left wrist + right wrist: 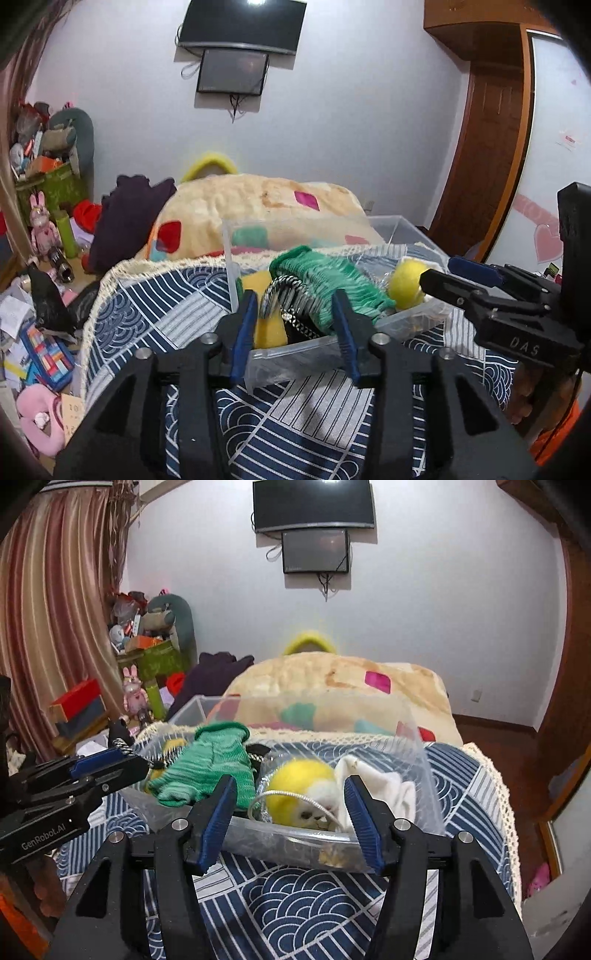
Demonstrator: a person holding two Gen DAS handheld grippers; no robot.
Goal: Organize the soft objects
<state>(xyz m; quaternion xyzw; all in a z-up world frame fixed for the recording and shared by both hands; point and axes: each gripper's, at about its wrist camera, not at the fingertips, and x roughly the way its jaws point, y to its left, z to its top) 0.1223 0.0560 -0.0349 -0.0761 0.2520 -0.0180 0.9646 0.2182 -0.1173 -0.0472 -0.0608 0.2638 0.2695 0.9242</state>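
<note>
A clear plastic box (295, 352) (295, 843) stands on the blue-and-white patterned cloth. In it lie a green knitted piece (332, 277) (207, 764), a yellow sponge (269, 332), a black-and-white cord (295, 295), a yellow-and-white plush toy (404, 282) (299, 790) and a white cloth (376, 782). My left gripper (295, 325) is open and empty at the box's near left rim. My right gripper (291, 816) is open and empty, its jaws either side of the plush toy at the near rim.
A cream blanket with coloured patches (332, 686) is heaped behind the box. A dark purple garment (125, 221) lies at its left. Toys, papers and boxes (40, 332) litter the floor on the left. A wooden wardrobe (487, 129) stands at the right.
</note>
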